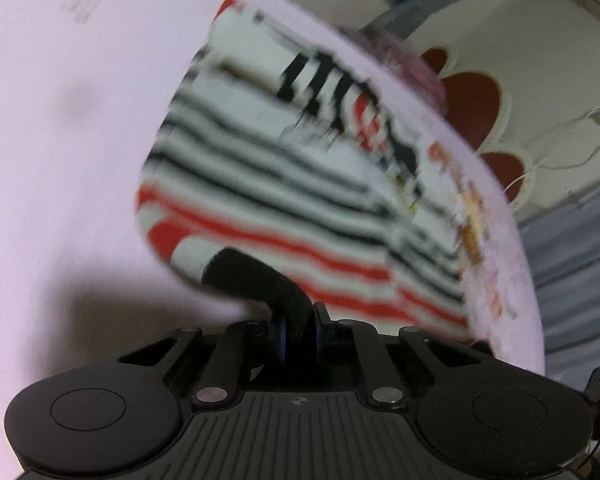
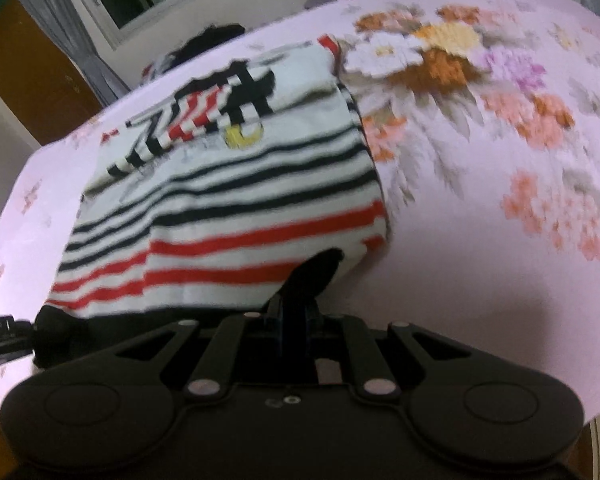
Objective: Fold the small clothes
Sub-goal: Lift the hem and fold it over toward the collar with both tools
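while the striped shirt (image 2: 236,200) lies flat on the floral bedsheet (image 2: 500,240), stripes running across, both hand-held grippers sit at its near hem, left hand-held gripper (image 1: 296,320) and right hand-held gripper (image 2: 296,312) each pinched closed on that hem, equally near.

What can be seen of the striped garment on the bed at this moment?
The striped garment is a small knit-looking piece, white with thin black stripes across its upper part and red stripes near the closer hem, plus a black, red and yellow print near the top. It lies spread on the pink floral sheet, seemingly folded, with doubled layers at its right edge. The left gripper pinches a black trim part at the near edge; the right gripper is shut at the near hem. Both views are blurred.
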{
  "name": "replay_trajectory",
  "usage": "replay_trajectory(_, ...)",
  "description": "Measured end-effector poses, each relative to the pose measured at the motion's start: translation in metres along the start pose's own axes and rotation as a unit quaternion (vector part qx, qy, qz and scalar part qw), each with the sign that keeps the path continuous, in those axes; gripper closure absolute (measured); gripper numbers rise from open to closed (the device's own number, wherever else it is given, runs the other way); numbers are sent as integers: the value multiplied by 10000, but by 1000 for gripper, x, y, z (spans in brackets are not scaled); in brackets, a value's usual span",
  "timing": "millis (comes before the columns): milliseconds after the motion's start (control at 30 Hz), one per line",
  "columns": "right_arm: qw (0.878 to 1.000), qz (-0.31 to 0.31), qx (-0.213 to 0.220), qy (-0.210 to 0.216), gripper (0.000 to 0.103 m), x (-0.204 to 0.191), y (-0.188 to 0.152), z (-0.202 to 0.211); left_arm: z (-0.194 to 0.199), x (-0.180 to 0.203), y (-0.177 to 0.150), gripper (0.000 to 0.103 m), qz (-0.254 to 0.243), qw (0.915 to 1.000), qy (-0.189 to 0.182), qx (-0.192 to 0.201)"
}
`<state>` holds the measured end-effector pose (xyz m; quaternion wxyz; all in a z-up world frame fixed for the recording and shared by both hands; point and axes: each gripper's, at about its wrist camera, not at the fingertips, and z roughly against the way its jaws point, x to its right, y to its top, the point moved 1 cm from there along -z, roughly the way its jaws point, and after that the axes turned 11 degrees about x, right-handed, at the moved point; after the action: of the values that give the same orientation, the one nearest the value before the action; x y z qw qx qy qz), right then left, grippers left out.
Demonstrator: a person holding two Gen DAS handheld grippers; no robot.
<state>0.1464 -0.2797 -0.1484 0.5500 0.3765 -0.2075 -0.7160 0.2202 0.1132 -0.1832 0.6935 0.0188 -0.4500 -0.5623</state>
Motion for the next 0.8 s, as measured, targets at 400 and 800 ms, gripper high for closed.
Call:
replay_trajectory(400, 9949, 103, 922, 404, 94, -16, 107, -43, -46, 34, 97, 91, -107, 9954, -245, 917)
replay_trajectory(800, 9947, -416, 772, 539, 94, -12, 188, -160, -143, 36, 184, 91, 348, 9952, 59, 908)
